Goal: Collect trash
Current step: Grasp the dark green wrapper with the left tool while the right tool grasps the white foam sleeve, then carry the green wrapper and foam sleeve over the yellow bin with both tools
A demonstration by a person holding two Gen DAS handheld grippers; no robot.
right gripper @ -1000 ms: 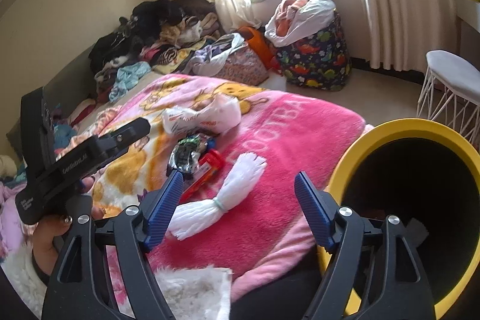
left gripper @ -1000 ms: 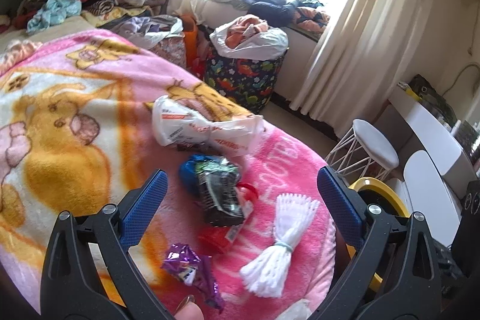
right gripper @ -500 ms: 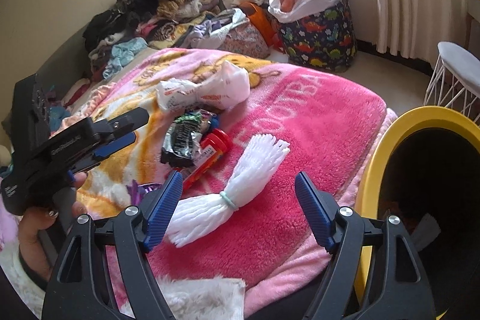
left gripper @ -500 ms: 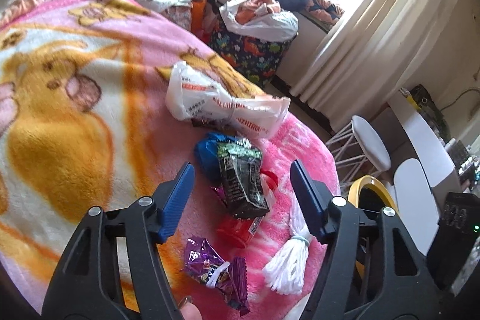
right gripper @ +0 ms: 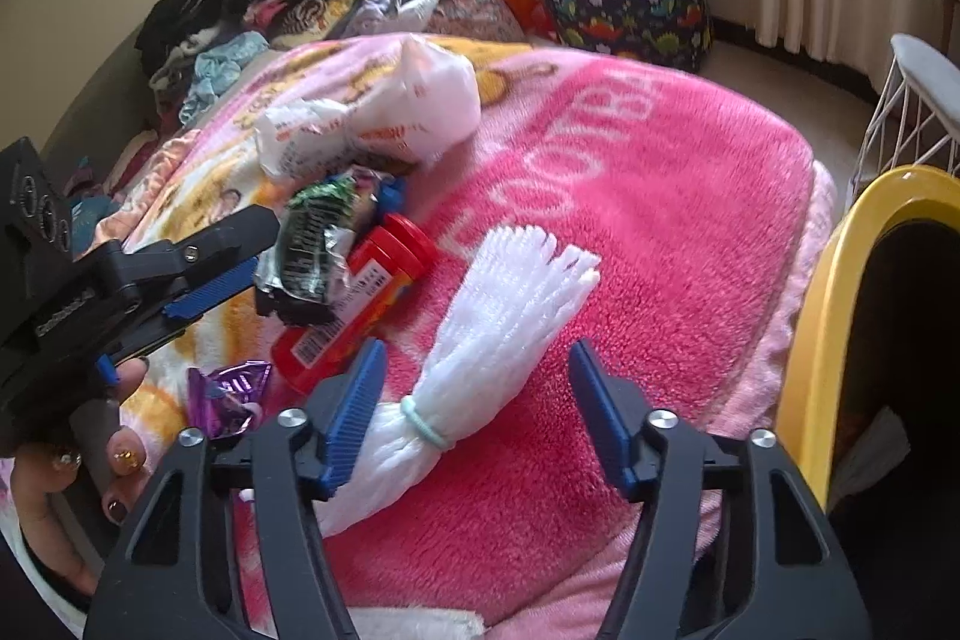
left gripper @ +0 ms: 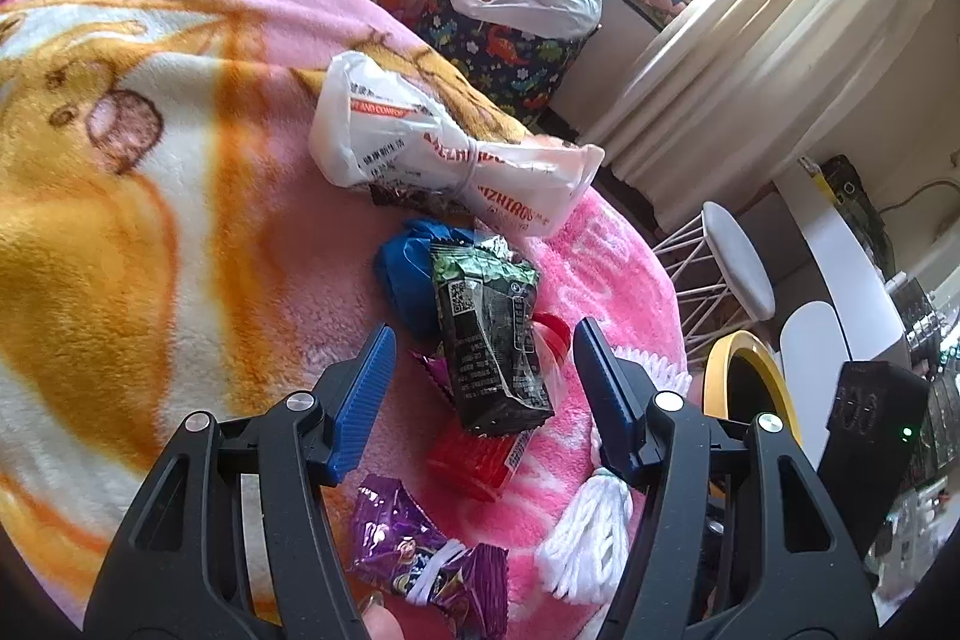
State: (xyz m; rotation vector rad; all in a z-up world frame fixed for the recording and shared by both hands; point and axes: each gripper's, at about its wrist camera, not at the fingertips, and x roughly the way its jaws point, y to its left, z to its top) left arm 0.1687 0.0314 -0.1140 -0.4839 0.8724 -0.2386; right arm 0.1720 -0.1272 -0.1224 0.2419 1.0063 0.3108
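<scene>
left gripper (left gripper: 480,364): part-open, empty, over crumpled black-green foil wrapper (left gripper: 489,340) on pink fleece blanket (right gripper: 660,220) | right gripper (right gripper: 474,388): jaws just narrowing, astride white foam net bundle (right gripper: 504,304), not pressing

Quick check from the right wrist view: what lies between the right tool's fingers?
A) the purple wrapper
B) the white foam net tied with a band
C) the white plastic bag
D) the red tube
B: the white foam net lies between the open right tool, untouched by its fingers.
</scene>
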